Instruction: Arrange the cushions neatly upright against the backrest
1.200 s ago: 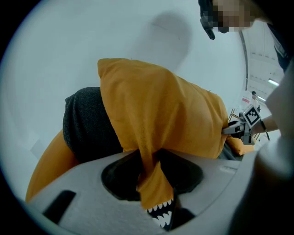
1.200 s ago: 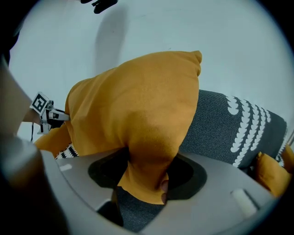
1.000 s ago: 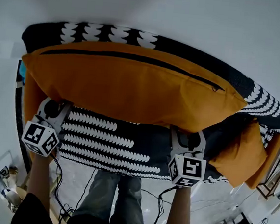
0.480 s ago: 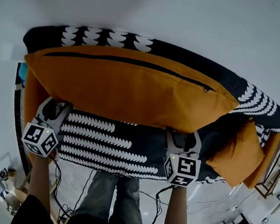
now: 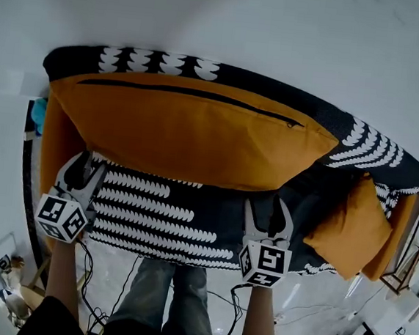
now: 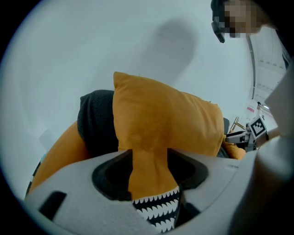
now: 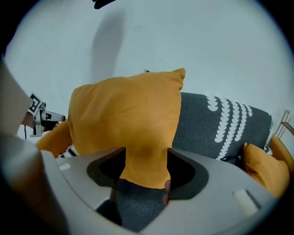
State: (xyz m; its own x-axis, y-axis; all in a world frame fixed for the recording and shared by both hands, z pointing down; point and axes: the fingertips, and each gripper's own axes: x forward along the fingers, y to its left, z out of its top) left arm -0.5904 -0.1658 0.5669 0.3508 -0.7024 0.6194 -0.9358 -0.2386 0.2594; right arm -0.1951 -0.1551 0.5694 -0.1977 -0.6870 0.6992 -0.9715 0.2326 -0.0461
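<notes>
Left claw (image 6: 149, 158): jaws part open and just now opening. The lower edge of the large cushion (image 5: 190, 135) shows in the gap. The pads seem clear of the fabric, though the view is too close to be certain.

Right claw (image 7: 146, 163): jaws part open, just eased in a little. Nothing is gripped; the cushion's bottom edge and the grey seat show between them.

Large cushion: orange and long, straight ahead of both claws and spanning the space from one to the other. It stands on its long edge against the backrest (image 5: 325, 112), with the zip (image 5: 194, 95) along the top.

Patterned cover (image 5: 161, 210): black with rows of white scallops, lying on the seat between the two claws and under their tips.

Second cushion (image 5: 55, 144): orange, just outside the left claw, partly behind the large one's end.

Small cushion (image 5: 351, 225): orange, well out to the right of the right claw, leaning in the sofa's far corner.

Wall (image 5: 245, 26): plain white, beyond the backrest.

Person's legs (image 5: 171, 299): behind the claws and between them.

Cables (image 5: 88, 277): on the floor behind the left claw.
</notes>
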